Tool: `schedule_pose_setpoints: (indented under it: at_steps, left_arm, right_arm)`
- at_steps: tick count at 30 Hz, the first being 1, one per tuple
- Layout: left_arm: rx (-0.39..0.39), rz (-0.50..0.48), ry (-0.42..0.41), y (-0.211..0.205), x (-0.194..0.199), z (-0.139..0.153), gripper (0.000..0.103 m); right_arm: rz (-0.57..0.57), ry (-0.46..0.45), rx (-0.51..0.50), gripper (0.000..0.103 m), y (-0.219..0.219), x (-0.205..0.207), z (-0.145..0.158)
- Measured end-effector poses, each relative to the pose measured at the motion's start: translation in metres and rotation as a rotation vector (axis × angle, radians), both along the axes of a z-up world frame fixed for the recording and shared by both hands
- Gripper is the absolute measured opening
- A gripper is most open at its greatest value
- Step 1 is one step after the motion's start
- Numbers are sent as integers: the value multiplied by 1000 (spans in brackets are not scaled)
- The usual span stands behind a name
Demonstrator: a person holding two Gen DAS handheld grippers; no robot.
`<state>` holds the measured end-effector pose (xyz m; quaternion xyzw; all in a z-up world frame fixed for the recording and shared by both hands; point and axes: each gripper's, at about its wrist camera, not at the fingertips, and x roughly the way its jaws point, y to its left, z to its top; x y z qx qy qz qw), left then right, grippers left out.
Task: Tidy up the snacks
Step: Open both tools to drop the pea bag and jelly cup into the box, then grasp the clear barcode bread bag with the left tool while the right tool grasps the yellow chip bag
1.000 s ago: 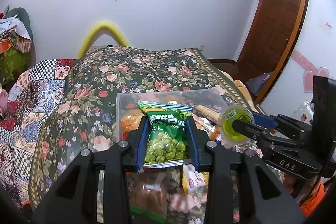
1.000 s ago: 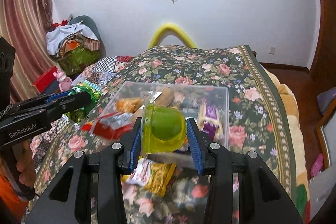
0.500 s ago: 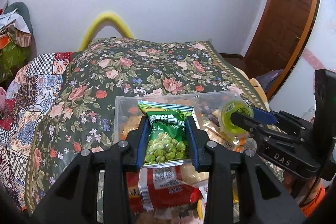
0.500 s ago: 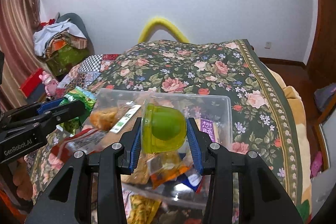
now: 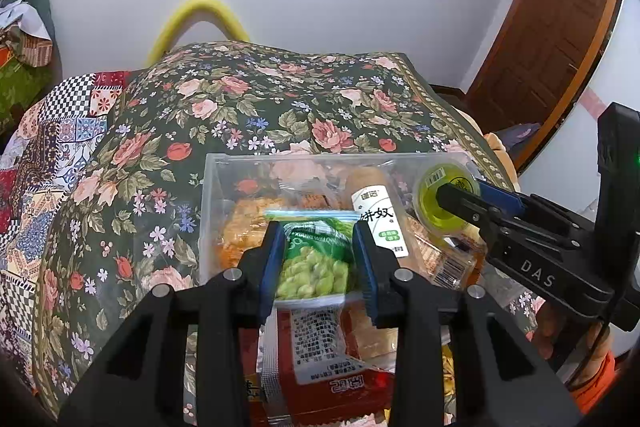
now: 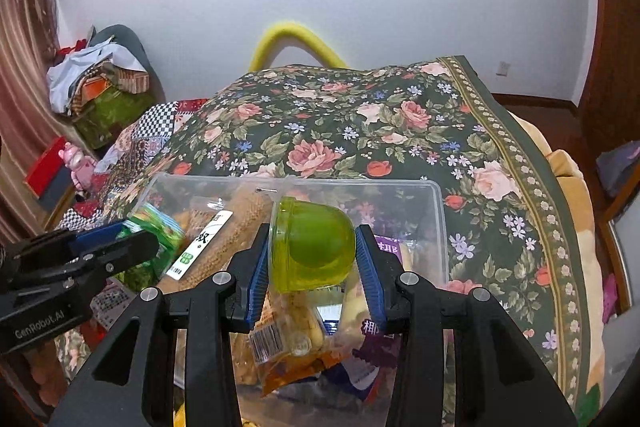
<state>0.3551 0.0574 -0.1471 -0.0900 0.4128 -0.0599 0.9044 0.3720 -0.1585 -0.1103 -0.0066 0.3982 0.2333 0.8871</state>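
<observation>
A bed covered by a dark green quilt printed with pink roses (image 5: pixel 256 115) fills most of both views. On it, toward the near edge, sits a clear rectangular plastic bin (image 5: pixel 212 195), already part-filled with wrapped snacks: a long pale bun in a white-labelled wrapper (image 5: pixel 378 223) lies near its middle, and a red foil packet (image 5: pixel 332 367) shows at six o'clock in the left wrist view.

The left tongs (image 5: pixel 318 259) pinch a small green bag of green peas (image 5: pixel 314 263), held over the bin's near-left part. The right tongs (image 6: pixel 310 255) clamp a translucent yellow-green jelly cup (image 6: pixel 310 243) by its sides, lying tilted, over the bin's middle; in the left view that cup sits at three o'clock of the pea bag.

The step in hand looks like carrying both snacks to the bin for dropping. Next, each hand would need to lower a little further over a free patch, then spread its tongs so the item settles inside the walls, the round cup being likely to roll.
</observation>
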Motion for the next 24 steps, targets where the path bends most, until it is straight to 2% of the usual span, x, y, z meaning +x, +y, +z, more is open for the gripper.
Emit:
schedule_pose_setpoints:
  at_steps: [7, 17, 24]
  left_arm:
    - [4, 13, -25, 1, -11, 12, 50]
    - [51, 19, -102, 6, -54, 46, 57]
    - [71, 28, -113, 15, -94, 55, 62]
  right_arm:
    - [-10, -3, -20, 42, -3, -2, 4]
    - [44, -69, -38, 51, -4, -35, 31]
    - [105, -82, -34, 53, -7, -71, 43]
